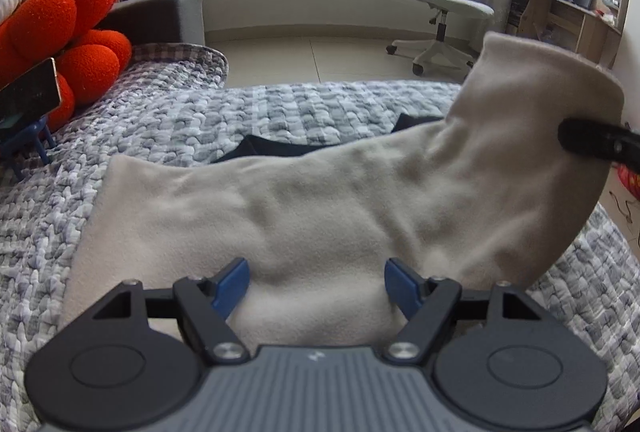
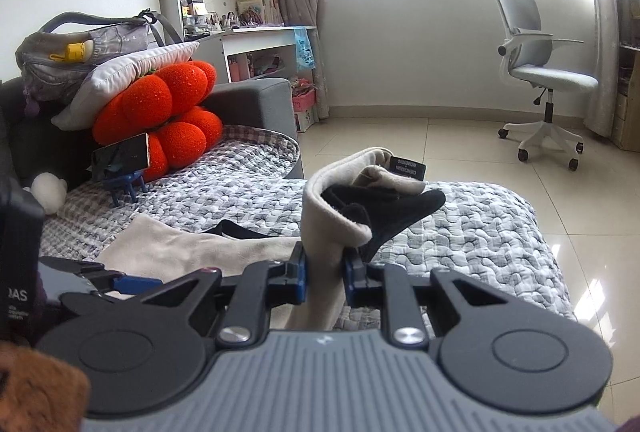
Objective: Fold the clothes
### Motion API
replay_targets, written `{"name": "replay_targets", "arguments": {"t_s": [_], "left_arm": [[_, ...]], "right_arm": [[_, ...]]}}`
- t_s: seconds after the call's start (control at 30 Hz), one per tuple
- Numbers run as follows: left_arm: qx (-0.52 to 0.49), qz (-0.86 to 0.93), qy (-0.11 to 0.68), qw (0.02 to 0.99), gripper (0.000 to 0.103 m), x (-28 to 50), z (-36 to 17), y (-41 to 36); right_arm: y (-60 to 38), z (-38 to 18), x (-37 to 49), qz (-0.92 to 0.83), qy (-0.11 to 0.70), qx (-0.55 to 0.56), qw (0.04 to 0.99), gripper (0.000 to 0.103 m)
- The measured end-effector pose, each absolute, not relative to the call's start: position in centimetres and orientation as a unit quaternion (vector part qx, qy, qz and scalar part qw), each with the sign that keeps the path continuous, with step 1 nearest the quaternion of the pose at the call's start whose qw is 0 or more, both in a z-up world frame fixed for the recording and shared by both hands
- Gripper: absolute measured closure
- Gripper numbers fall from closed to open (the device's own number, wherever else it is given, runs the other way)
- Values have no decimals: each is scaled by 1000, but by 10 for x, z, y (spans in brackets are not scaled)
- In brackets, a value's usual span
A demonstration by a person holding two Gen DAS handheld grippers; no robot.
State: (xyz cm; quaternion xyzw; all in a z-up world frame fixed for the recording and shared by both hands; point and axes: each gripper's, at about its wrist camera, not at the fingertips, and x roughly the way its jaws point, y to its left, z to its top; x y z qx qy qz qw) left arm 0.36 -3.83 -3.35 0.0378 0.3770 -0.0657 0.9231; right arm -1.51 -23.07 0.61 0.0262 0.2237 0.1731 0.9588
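Pinching the beige garment [image 2: 320, 232], right tongs [image 2: 325, 278] lift it; left tongs [image 1: 316, 282] gape wide above it.

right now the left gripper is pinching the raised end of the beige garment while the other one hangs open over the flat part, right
Not quite: the sides are swapped. The right gripper pinches the raised end of the beige garment, as the right wrist view shows; the left gripper hangs open over the flat part.
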Motion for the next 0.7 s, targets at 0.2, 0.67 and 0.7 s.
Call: {"name": "replay_targets", "arguments": {"t_s": [0.2,0.67,0.7], "left_arm": [[54,-55,367,927,27,9,-27,-40],[74,-23,363,929,19,61,-27,-38],[75,-21,363,929,19,64,-26,-37]], "right_arm": [[-225,10,-19,186,207,25,960,82],[-228,11,-19,188,211,50,958,82],[-229,11,-19,188,211,52,958,82]]}}
